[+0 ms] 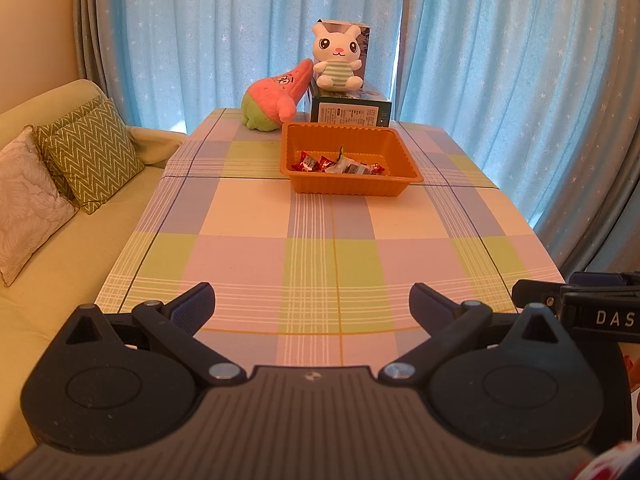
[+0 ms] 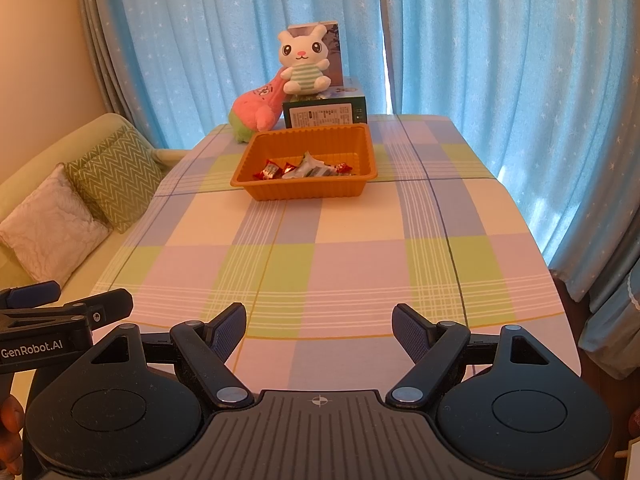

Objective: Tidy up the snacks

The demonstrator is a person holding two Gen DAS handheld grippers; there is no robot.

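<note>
Left wrist view: your left tongs (image 1: 312, 304) are released, jaws spread wide with nothing between them, hovering over the near edge of the desk (image 1: 248, 216). The orange tray (image 1: 348, 188) sits far down the desk from them. Wrapped snacks (image 1: 340, 164) lie inside the tray, along its near wall. Just behind the tray stands a green box (image 1: 350, 114); a white bunny plush (image 1: 339, 58) sits on that box, and a pink plush (image 1: 276, 98) leans against the box's left side.

Right wrist view: your right tongs (image 2: 319, 328) are likewise released and hold nothing, well short of the orange tray (image 2: 304, 192). The snacks (image 2: 304, 170) are in the tray. Your left tongs' body shows at the lower left edge, far from the tray.
</note>
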